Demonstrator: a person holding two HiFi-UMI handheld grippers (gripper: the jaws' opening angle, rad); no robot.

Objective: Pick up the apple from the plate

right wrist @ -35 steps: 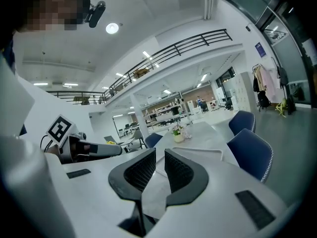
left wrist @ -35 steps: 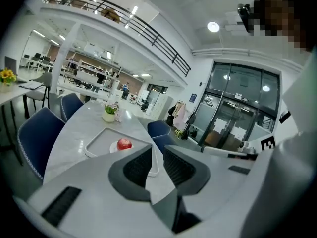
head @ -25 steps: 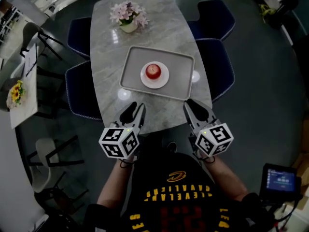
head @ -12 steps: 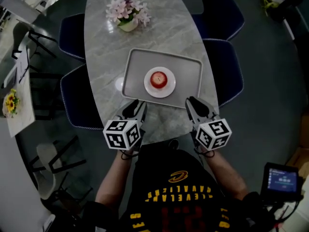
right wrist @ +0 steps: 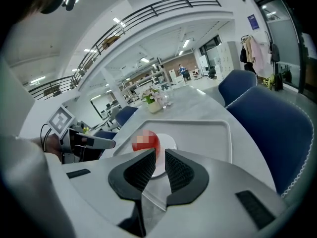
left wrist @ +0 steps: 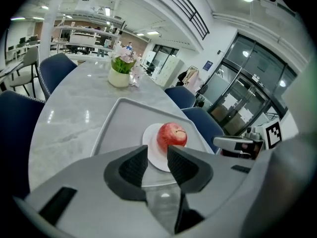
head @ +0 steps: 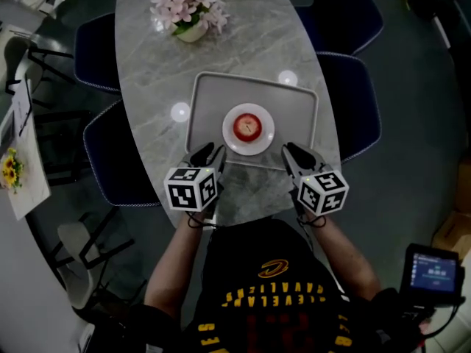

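Apple (head: 248, 126) red, upright on white plate (head: 249, 148), plate at middle of grey tray (head: 210, 101) on marble table (head: 147, 65). Flower pot (head: 188, 13) at far end, well apart from tray.

Left gripper (head: 208, 155) over near-left tray edge, jaws slightly apart, nothing between. Right gripper (head: 296, 153) over near-right edge, jaws narrowly apart, empty. Both aimed at apple, neither touching it.

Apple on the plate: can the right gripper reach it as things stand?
Probably yes. Nothing stands between the right gripper and the apple, though its barely parted jaws must open wider.
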